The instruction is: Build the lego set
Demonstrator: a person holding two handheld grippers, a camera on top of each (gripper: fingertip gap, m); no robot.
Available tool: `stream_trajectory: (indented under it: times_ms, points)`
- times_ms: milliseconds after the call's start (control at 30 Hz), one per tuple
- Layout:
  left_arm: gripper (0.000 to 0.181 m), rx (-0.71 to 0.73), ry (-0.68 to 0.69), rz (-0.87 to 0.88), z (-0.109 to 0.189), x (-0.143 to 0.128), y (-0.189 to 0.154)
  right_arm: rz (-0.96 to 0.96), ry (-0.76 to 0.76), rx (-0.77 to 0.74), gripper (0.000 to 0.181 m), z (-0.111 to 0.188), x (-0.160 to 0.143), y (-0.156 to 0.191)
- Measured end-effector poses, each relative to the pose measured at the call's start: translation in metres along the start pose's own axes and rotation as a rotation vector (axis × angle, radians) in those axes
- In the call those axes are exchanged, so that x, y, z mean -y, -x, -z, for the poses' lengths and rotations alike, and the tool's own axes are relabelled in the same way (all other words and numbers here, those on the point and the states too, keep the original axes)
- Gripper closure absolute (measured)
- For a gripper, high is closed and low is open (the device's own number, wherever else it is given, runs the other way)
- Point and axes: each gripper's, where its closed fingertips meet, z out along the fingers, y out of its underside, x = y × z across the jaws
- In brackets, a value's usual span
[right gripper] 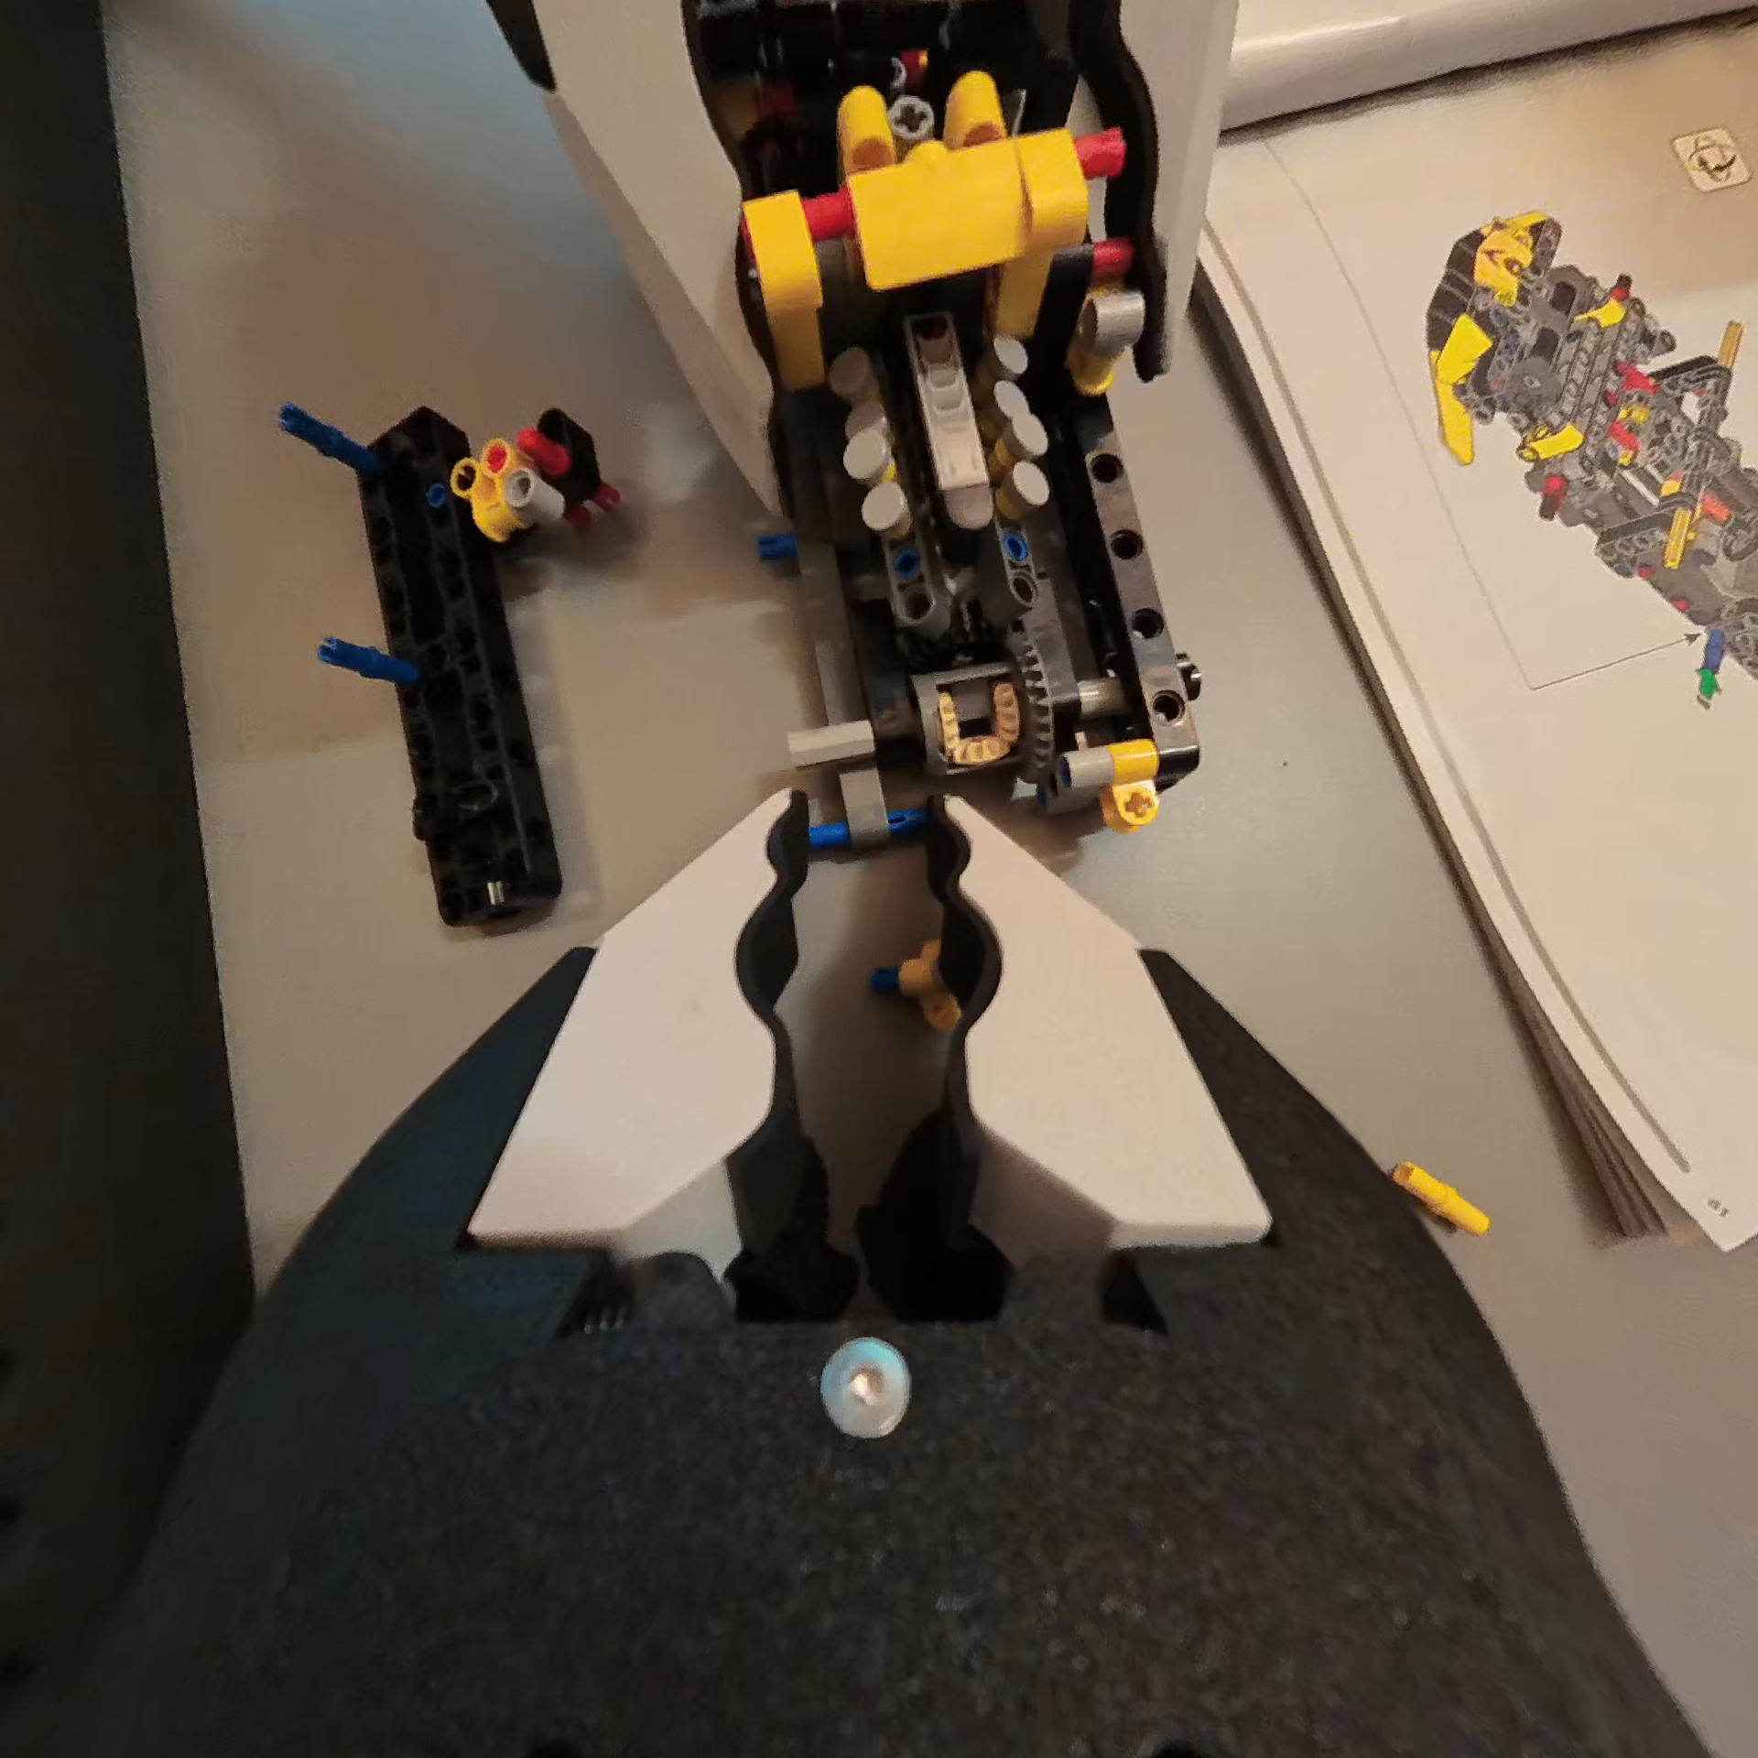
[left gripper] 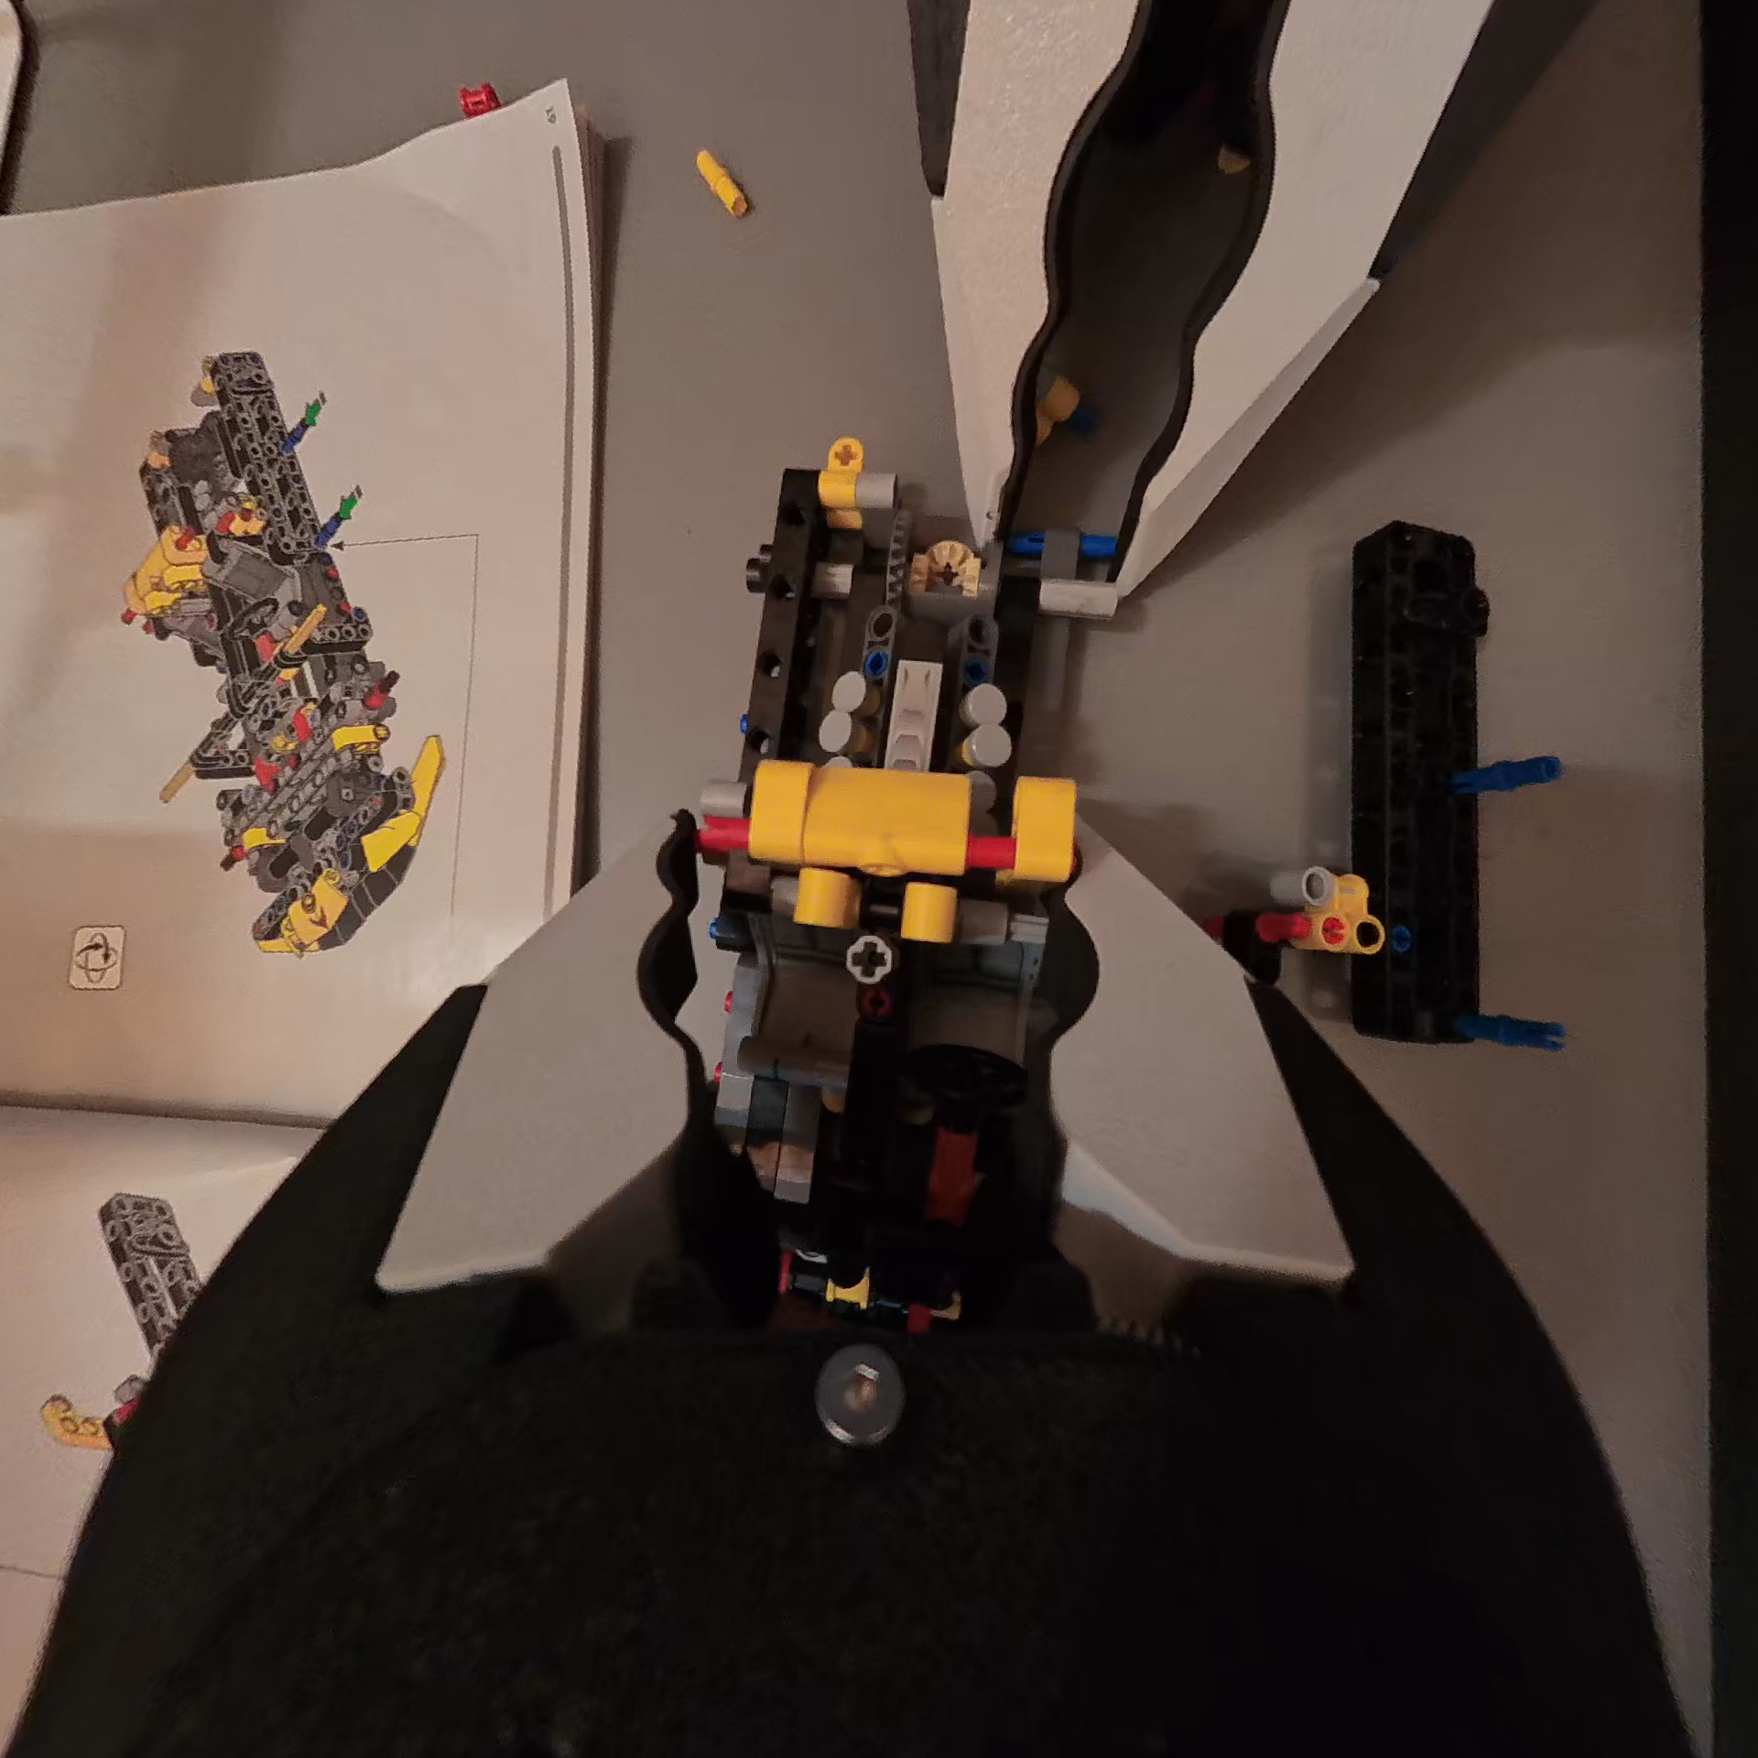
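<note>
The Technic chassis assembly (left gripper: 885,761) lies lengthwise on the grey table (left gripper: 780,333), at centre frame in my left wrist view. It has black perforated side beams, a yellow cross block on a red axle, grey piston cylinders in two rows and a tan bevel gear at its far end.

My left gripper (left gripper: 870,961) is closed on the near end of the assembly; both scalloped black pads press against its sides just below the yellow block.

My right gripper (right gripper: 866,837) faces the opposite end of the assembly. Its fingers stand a narrow gap apart, with the tips bracketing a blue pin and grey connector (right gripper: 868,823) that project from the assembly. I cannot tell whether the pads clamp that pin or merely flank it. A small yellow connector with a blue pin (right gripper: 923,980) sits against the inner pad of one finger (further back from the tips).

In the left wrist view, a black panel beam (left gripper: 1415,780) with two blue pins lies at 3 o'clock from the assembly, well apart. A small yellow, red and grey sub-assembly (left gripper: 1318,918) lies touching or just beside its near side. The open instruction booklet (left gripper: 285,618) lies at 9 o'clock. A loose yellow pin (left gripper: 721,183) rests at 11 o'clock, near the booklet corner, with a red piece (left gripper: 478,98) beyond it.
</note>
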Motion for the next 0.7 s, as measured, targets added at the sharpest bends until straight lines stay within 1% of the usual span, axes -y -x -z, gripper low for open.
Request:
stream_trajectory:
  times_ms: [100,167,267,367,433,467,567,700]
  points:
    - [0.108,0.01,0.003,-0.003,-0.0008,0.0001,0.0003,-0.029,0.037,-0.002,0.155,-0.0002,0.001,0.0008]
    - [0.108,0.012,0.001,-0.001,-0.0013,0.0004,0.0004,-0.037,0.061,-0.036,0.164,-0.0007,0.0001,-0.0036]
    - [0.108,0.017,0.002,-0.002,-0.0016,0.0004,0.0008,-0.048,0.09,-0.044,0.164,-0.0006,-0.0001,-0.004]
    - [0.107,0.022,-0.001,-0.005,-0.0021,0.0007,0.0012,-0.039,0.103,-0.057,0.165,-0.0005,-0.0008,-0.0039]
    - [0.107,0.03,-0.004,-0.007,-0.0028,0.0012,0.0018,0.0,0.116,-0.07,0.165,-0.0002,-0.0013,-0.0032]
    - [0.107,0.038,-0.005,-0.005,-0.0033,0.0012,0.0031,0.011,0.116,-0.068,0.172,-0.0001,-0.0011,-0.0021]
    - [0.107,0.036,-0.007,-0.01,-0.0036,0.0014,0.003,0.038,0.109,-0.077,0.173,-0.0003,-0.0015,-0.0022]
    - [0.106,0.036,-0.006,-0.012,-0.0038,0.0014,0.0028,0.029,0.095,-0.051,0.173,-0.0005,-0.0013,-0.0013]
